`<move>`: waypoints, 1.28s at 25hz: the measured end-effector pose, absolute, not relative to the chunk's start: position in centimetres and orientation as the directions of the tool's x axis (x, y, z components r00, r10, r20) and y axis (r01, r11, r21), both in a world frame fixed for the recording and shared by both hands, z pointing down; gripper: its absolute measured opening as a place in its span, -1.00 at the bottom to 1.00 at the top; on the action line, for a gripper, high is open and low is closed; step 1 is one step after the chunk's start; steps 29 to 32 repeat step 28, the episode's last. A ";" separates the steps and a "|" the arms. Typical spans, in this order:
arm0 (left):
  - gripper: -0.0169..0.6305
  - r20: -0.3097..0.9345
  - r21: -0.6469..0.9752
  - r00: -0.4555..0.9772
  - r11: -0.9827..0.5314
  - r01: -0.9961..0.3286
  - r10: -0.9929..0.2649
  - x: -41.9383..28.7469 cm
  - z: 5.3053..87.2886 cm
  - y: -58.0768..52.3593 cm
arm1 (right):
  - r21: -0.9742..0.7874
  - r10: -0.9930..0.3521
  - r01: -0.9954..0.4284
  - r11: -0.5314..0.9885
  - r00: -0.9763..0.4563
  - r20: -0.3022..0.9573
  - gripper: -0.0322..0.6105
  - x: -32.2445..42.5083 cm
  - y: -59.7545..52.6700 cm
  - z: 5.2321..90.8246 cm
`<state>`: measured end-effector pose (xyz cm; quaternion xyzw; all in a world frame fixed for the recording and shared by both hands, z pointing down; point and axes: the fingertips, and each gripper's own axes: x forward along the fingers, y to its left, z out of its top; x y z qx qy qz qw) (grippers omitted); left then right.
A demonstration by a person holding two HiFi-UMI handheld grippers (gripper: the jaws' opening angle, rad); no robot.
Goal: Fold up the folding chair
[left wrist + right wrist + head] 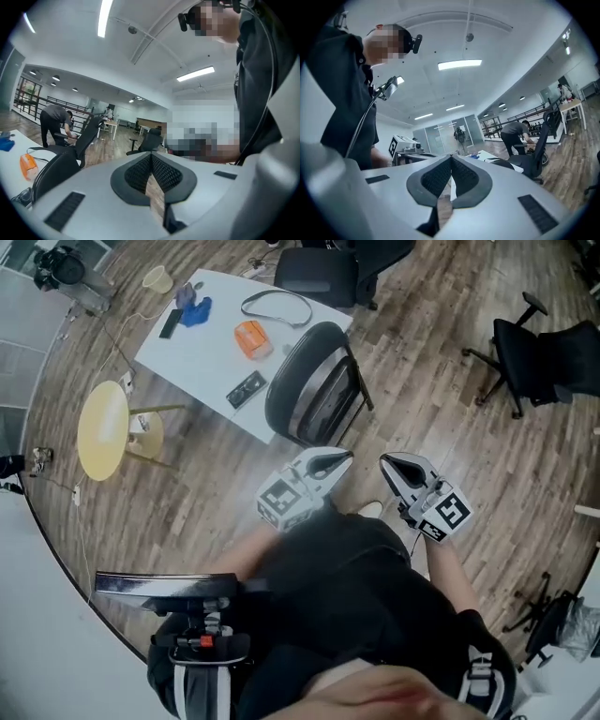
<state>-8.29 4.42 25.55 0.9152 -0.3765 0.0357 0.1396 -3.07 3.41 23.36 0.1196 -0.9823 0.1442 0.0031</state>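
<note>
Shows the folding chair [314,385] standing on the wood floor [422,381], beside the near-right edge of the white table [187,352]. Nearer, finds the left gripper [339,461] and right gripper [388,463] side by side, jaws pressed together, gripping nothing.

1. No words or numbers can be read anywhere.
2. The cube [281,502] on the left gripper [341,461] has black and white squares, not letters.
3. The cube [446,514] on the right gripper [387,463] has the same kind of squares.
4. The white print [478,671] on the person's dark clothes is too blurry to read.
</note>
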 end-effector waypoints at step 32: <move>-0.93 0.108 0.202 0.665 -0.638 -0.743 -0.739 -9.1 23.1 5.9 | -0.144 -0.202 -0.204 0.968 -0.979 0.023 -0.87 -6.1 6.4 20.5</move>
